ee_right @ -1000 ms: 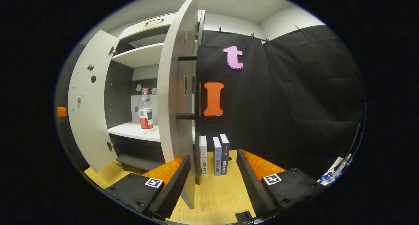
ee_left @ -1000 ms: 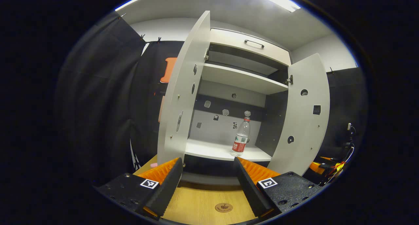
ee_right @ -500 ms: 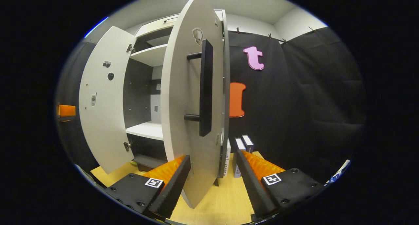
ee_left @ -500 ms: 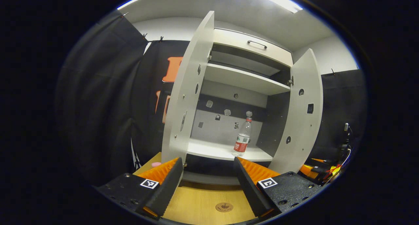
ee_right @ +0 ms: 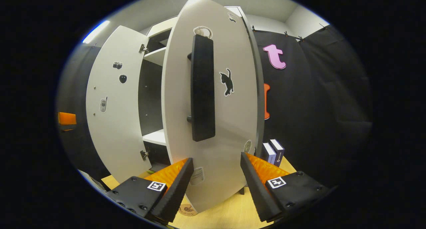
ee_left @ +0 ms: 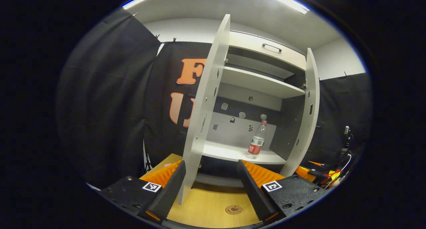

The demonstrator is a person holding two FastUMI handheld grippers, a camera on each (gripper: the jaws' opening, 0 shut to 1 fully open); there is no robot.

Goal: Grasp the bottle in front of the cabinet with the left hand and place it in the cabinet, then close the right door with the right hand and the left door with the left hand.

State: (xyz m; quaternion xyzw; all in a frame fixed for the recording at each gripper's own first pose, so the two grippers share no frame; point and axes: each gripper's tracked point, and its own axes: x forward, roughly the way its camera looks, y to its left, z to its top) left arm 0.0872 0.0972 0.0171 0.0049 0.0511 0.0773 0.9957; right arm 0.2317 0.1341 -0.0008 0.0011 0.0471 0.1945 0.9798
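Cabinet (ee_left: 263,82) & both doors: smooth, matt pale laminate-look board, w/ darker matt panels inside. Left door (ee_left: 204,106) shows small metal-looking fittings; right door (ee_right: 213,99) carries a long matt black handle (ee_right: 202,89), prob. plastic or painted, plus flat glossy stickers incl. a cat (ee_right: 227,82). Bottle (ee_left: 257,142): clear, shiny plastic w/ a paper- or film-type label. Table (ee_left: 213,205): light wood-grain top, satin finish. Booth wall (ee_left: 109,99): matt black cloth, creased, hung on clips. Books (ee_right: 273,151): smooth card covers. Drawer pull (ee_left: 272,47) at cabinet top: dark, thin, metal-like.
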